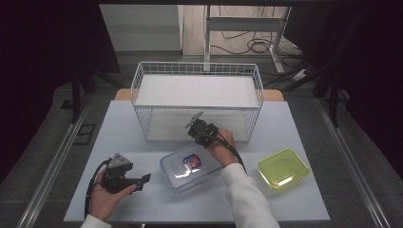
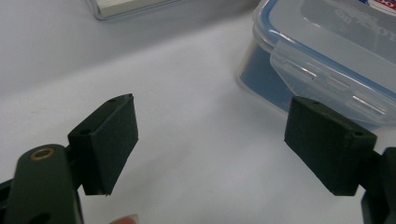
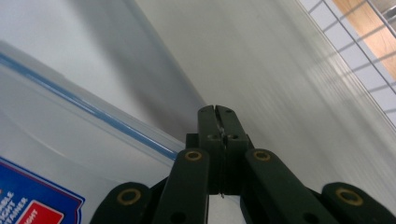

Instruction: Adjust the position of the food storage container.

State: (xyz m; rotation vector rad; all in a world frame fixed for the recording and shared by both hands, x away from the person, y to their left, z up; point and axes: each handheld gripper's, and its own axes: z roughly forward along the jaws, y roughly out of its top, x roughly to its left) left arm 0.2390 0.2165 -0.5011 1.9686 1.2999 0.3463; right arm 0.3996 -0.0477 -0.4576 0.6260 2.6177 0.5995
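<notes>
The clear rectangular plastic container with a blue-sealed clip lid and a red-and-blue label lies on the white counter just in front of the white wire basket. The right tongs — pressed together, pinching nothing — hang above its far edge; pushing down there could tip or skid the box toward the basket wall, which leaves little room behind. The left tongs stand spread beside its side clip, and the shallow yellow-green plastic tray lies apart to the right — out of the way.
</notes>
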